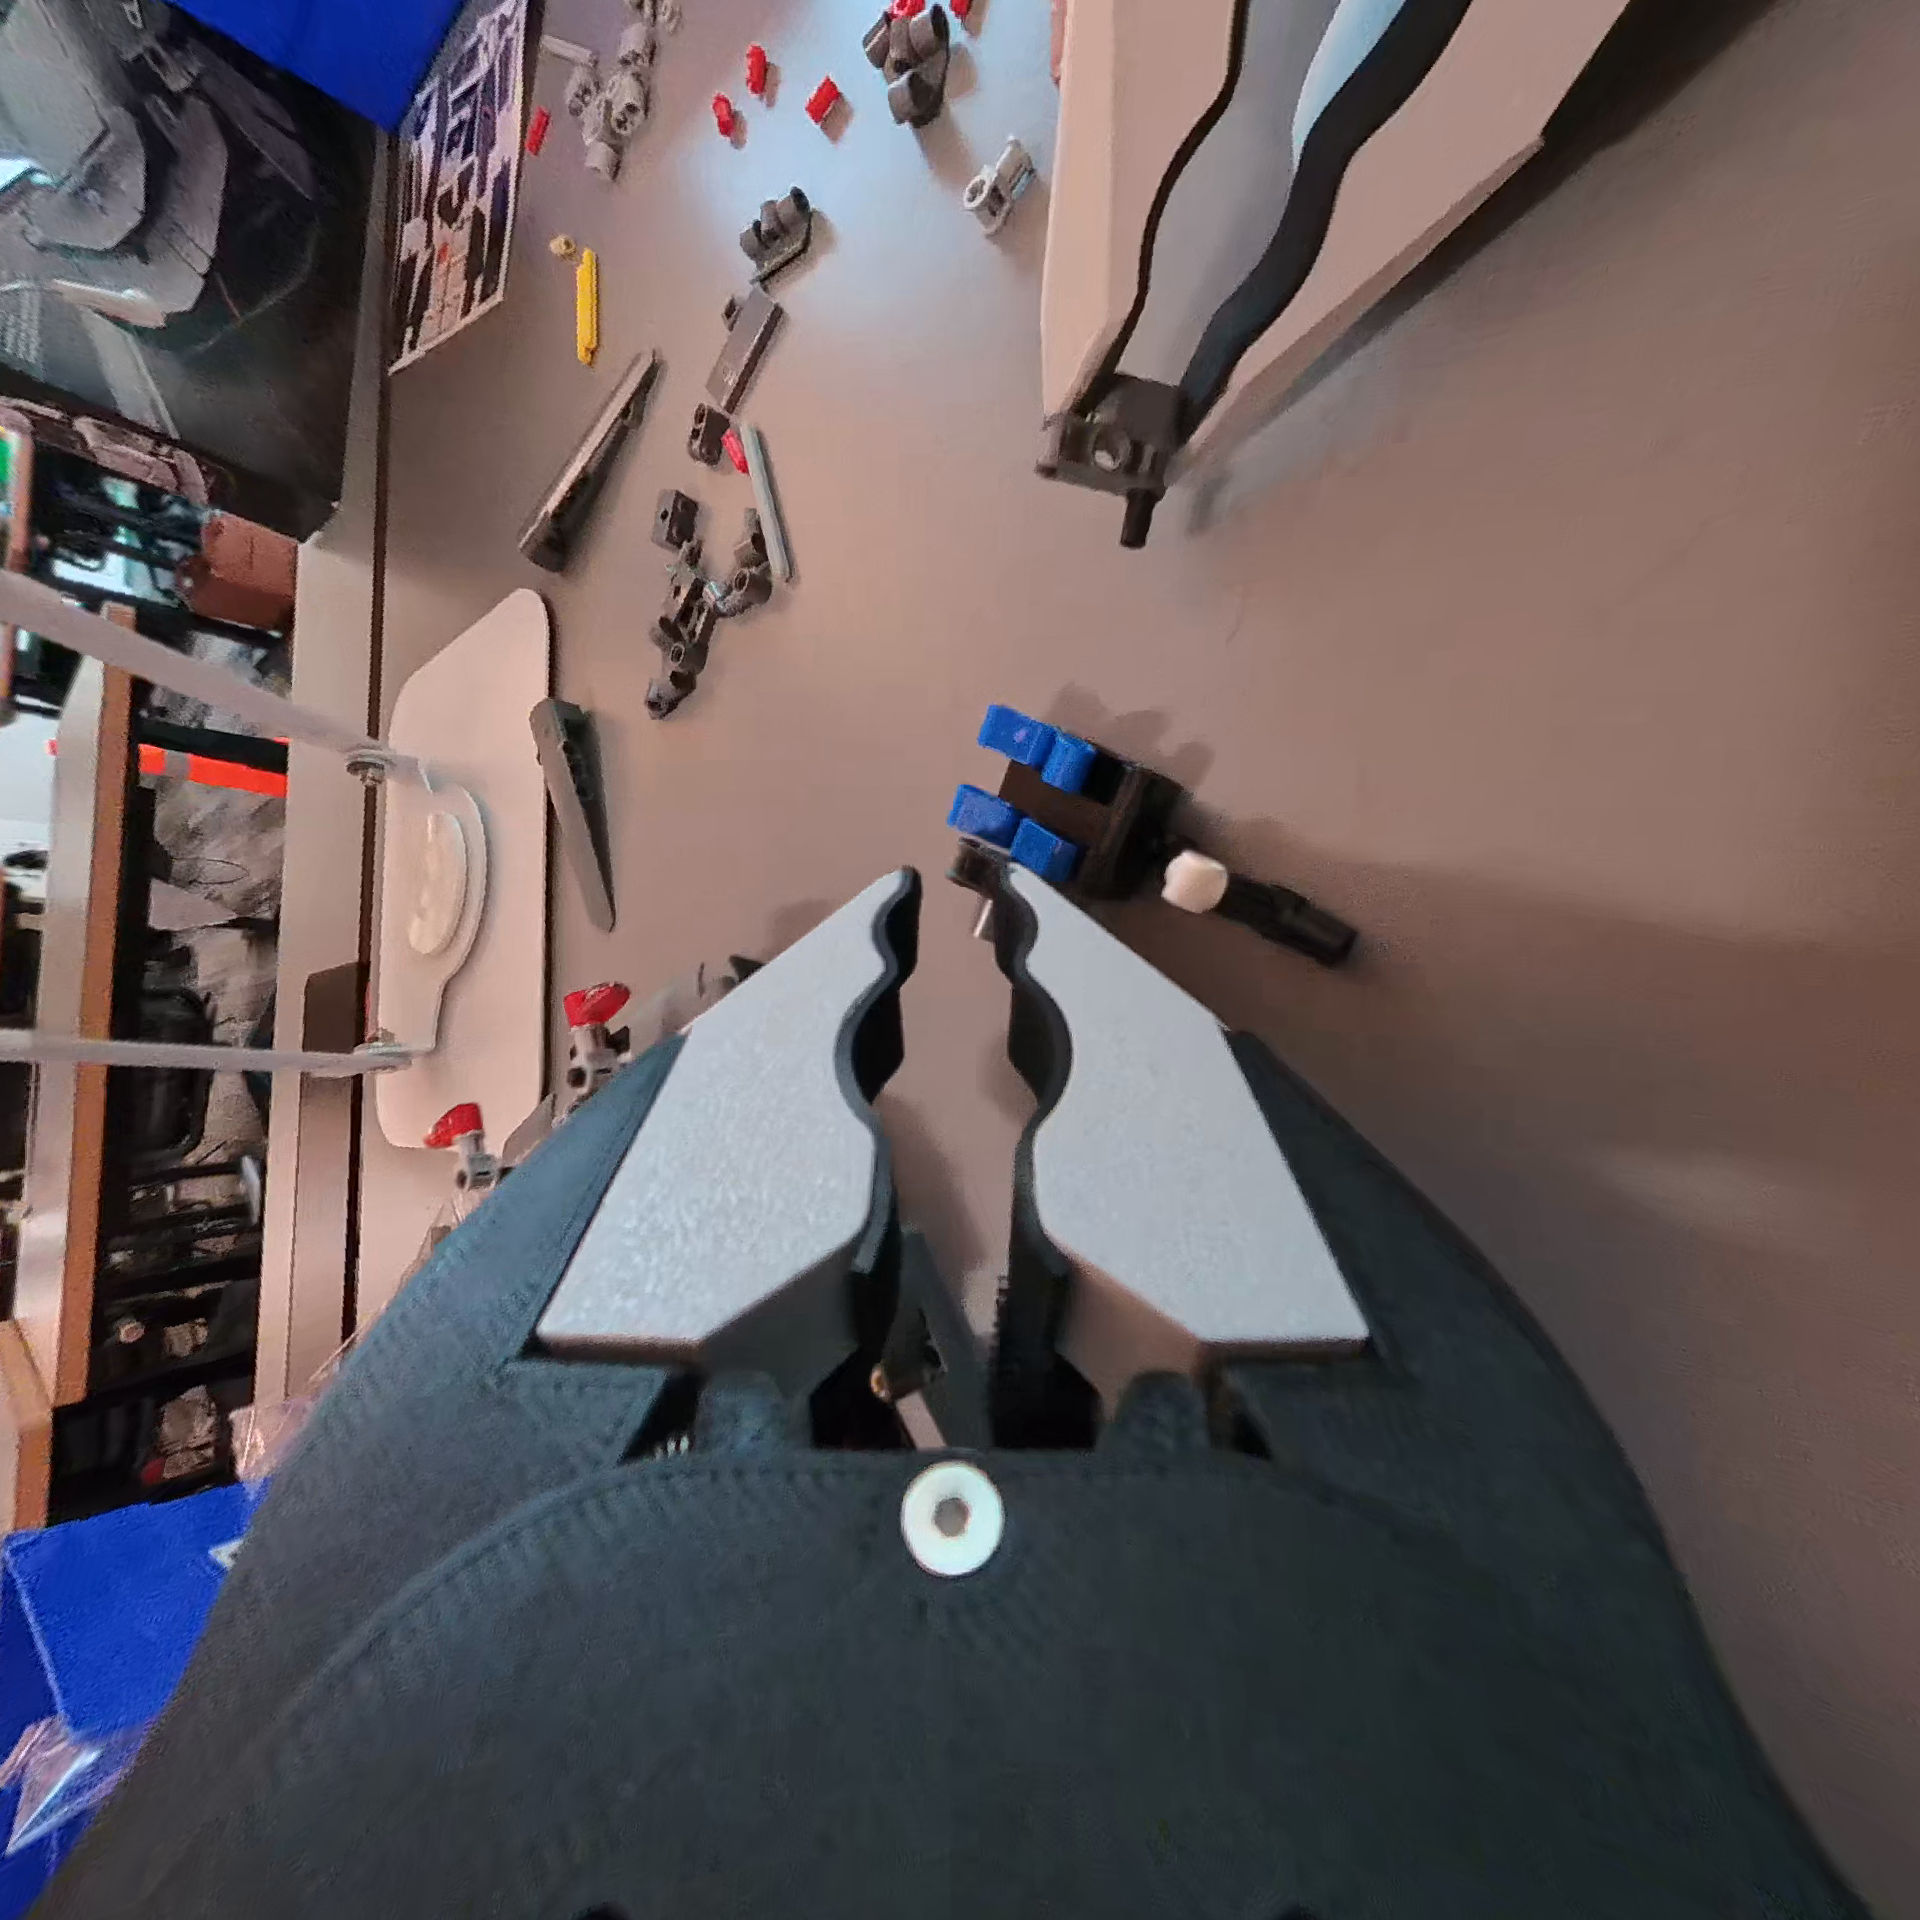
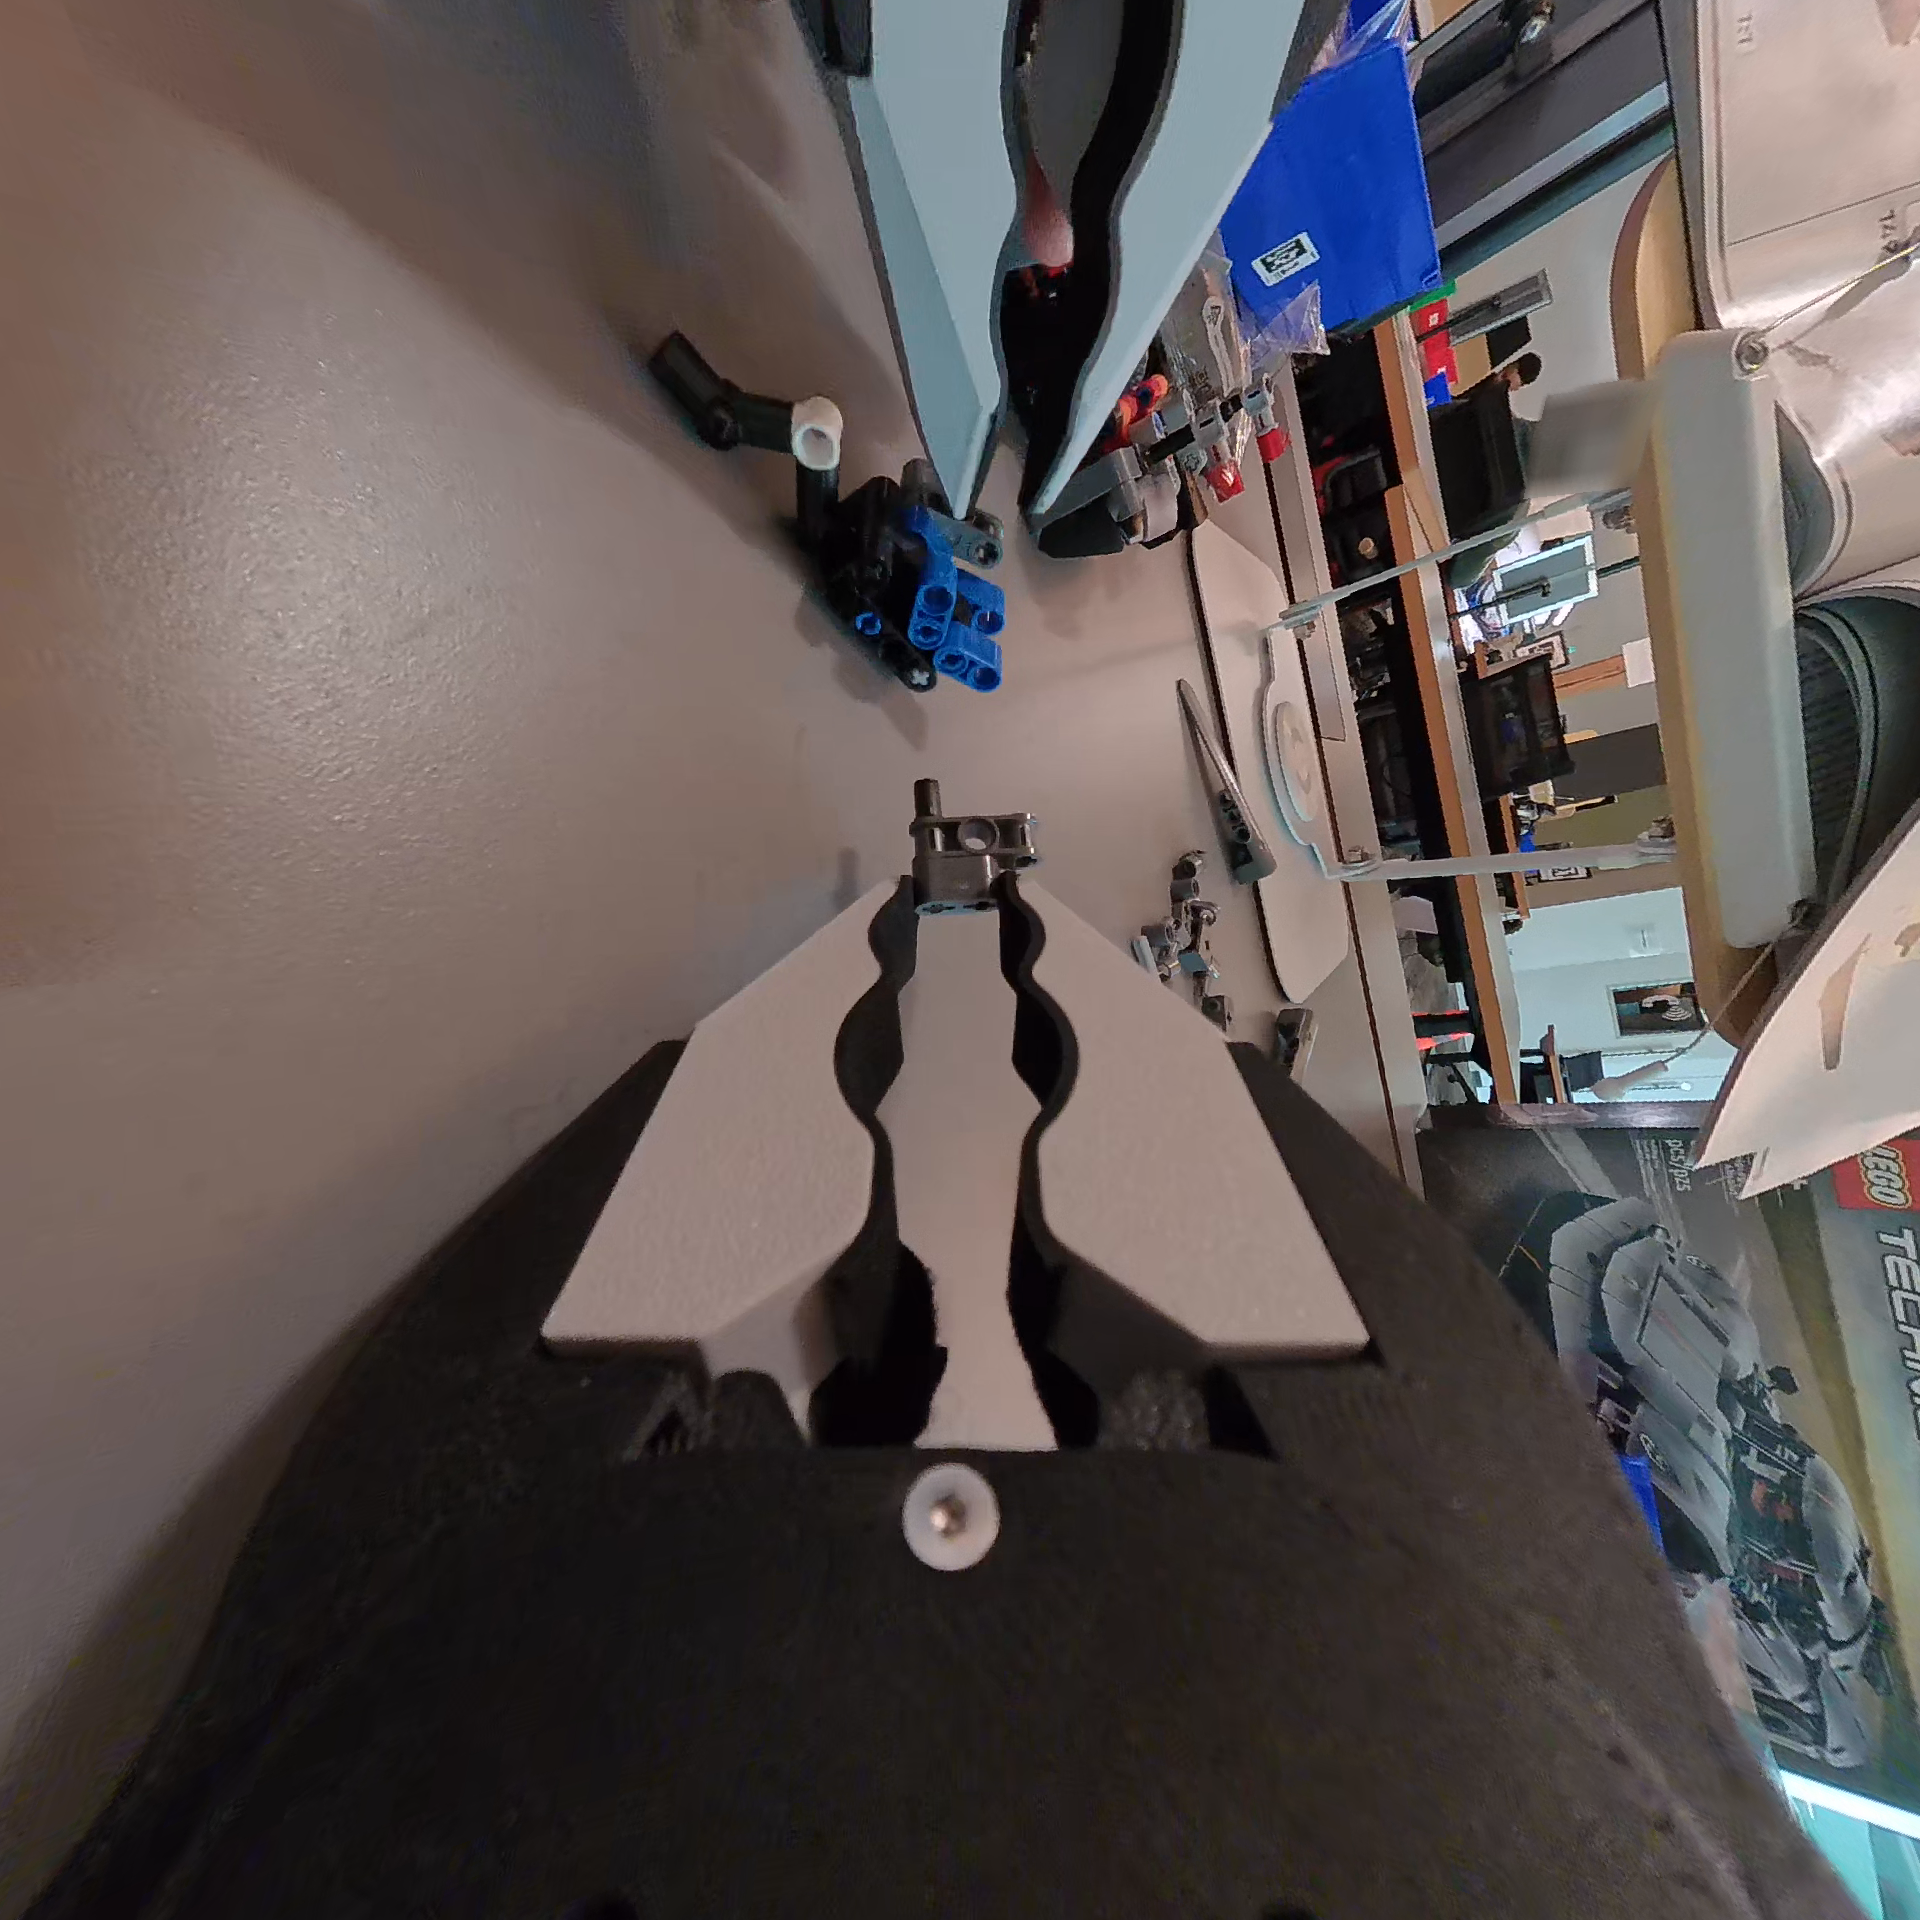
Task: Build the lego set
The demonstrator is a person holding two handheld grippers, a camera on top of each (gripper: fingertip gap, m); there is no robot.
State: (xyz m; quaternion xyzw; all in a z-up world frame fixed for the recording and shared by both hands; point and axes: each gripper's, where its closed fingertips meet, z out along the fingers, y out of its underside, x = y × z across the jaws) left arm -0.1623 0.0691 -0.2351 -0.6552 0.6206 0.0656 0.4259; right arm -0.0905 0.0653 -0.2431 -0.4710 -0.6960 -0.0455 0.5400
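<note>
connector (image 2: pixel 971 857) clenched in right gripper (image 2: pixel 961 894), pin forward for mating, while left gripper (image 1: pixel 961 883), jaws released, noses at blue-black subassembly (image 1: pixel 1081 810) on table (image 1: pixel 1507 727), twelve o'clock.

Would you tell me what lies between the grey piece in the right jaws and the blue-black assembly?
Only bare table, shown in the right wrist view.

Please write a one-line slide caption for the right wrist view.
Right gripper holds a dark grey connector, facing the blue-and-black subassembly.
</note>
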